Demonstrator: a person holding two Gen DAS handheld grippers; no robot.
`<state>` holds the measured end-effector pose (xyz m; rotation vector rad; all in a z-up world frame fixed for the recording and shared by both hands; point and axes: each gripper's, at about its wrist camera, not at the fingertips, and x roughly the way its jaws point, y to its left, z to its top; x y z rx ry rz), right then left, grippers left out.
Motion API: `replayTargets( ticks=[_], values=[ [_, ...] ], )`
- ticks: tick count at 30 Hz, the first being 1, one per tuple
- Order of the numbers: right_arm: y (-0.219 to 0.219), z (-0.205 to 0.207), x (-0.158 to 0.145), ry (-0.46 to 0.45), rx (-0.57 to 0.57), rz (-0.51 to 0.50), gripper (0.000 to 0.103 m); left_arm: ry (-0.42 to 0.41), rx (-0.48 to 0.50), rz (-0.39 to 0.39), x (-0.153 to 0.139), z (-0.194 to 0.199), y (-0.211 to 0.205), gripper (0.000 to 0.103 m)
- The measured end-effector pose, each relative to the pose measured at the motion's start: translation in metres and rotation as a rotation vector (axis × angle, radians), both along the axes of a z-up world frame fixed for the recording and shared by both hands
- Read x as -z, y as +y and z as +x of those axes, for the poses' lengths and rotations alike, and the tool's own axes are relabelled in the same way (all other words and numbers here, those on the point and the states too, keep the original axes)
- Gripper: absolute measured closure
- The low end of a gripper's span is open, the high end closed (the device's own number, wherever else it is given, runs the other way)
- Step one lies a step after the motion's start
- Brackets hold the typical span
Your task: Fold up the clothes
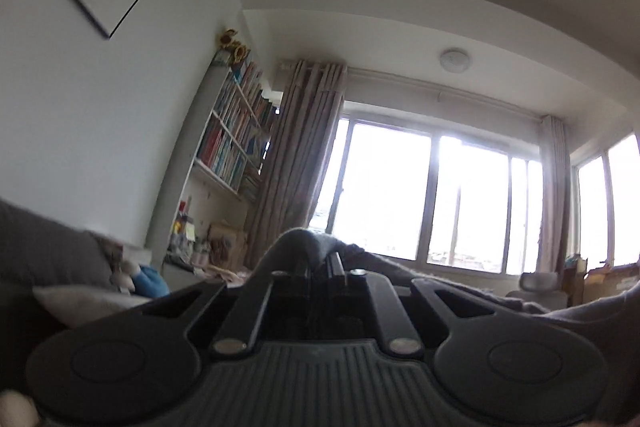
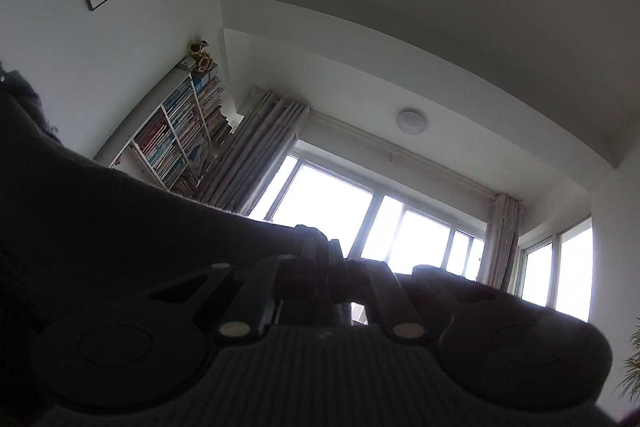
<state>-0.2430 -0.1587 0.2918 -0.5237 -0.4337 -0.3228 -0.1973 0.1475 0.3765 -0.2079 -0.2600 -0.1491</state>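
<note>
A dark grey garment [image 1: 472,291] hangs raised in the air between both grippers. In the left wrist view my left gripper [image 1: 325,261] is shut on a bunched edge of it, and the cloth runs off to the right. My right gripper [image 2: 325,247] is tilted up toward the ceiling and shut on the same garment [image 2: 104,223]. From there the cloth stretches away to the left as a dark sheet that fills the lower left. The part hanging below the grippers is hidden.
A grey sofa [image 1: 40,247] with a pale cushion [image 1: 80,303] and soft toys lies at the left. A tall bookshelf [image 1: 232,143] stands by the curtains [image 1: 296,163]. Bright windows [image 1: 400,195] fill the far wall. A chair [image 1: 536,283] stands below them.
</note>
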Motion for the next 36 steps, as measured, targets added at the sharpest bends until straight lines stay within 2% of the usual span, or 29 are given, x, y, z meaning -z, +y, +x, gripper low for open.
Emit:
replayTargets(
  ticks=[2,5,11,13,15,16,18,20,23,25,26,27,28,29,32,36],
  values=[
    [-0.006,0.026,0.006,0.044,0.004,0.003,0.098,0.046,-0.013,0.034,0.0,0.03,-0.009,0.096],
    [-0.02,0.085,0.038,0.177,0.014,0.024,0.098,0.177,-0.012,0.081,0.037,0.098,-0.03,0.096],
    [-0.055,0.23,0.139,0.468,0.096,0.102,0.098,0.482,-0.08,0.23,0.177,0.253,-0.063,0.095],
    [-0.067,0.278,0.176,0.556,0.144,0.145,0.098,0.634,-0.096,0.317,0.231,0.307,-0.062,0.089],
    [-0.067,0.311,0.218,0.684,0.185,0.145,0.098,0.823,-0.112,0.319,0.281,0.34,-0.057,0.088],
    [-0.066,0.322,0.237,0.756,0.201,0.142,0.098,0.868,-0.126,0.301,0.296,0.343,-0.049,0.088],
    [-0.07,0.332,0.263,0.851,0.201,0.19,0.098,0.892,-0.101,0.259,0.314,0.338,-0.035,0.084],
    [-0.083,0.333,0.273,0.878,0.194,0.323,0.097,0.924,-0.104,0.236,0.325,0.336,-0.02,0.081],
    [-0.104,0.327,0.257,0.905,0.122,0.607,0.089,0.964,-0.129,0.185,0.326,0.336,-0.002,0.075],
    [-0.117,0.328,0.242,0.884,0.095,0.762,0.087,0.971,-0.113,0.134,0.325,0.329,0.001,0.063],
    [-0.123,0.329,0.234,0.872,0.084,0.836,0.085,0.975,-0.105,0.109,0.325,0.326,0.003,0.062],
    [-0.123,0.327,0.231,0.866,0.11,0.863,0.068,0.978,-0.1,0.093,0.325,0.323,0.003,0.061],
    [-0.124,0.325,0.228,0.86,0.138,0.889,0.046,0.979,-0.104,0.103,0.326,0.321,0.0,0.06],
    [-0.124,0.32,0.226,0.866,0.171,0.905,0.04,0.976,-0.109,0.112,0.327,0.319,-0.002,0.059],
    [-0.128,0.3,0.244,0.876,0.221,0.982,0.039,0.979,-0.119,0.117,0.331,0.314,-0.003,0.059],
    [-0.136,0.289,0.26,0.919,0.197,1.044,0.039,0.969,-0.114,0.109,0.335,0.311,0.001,0.06]
  ],
)
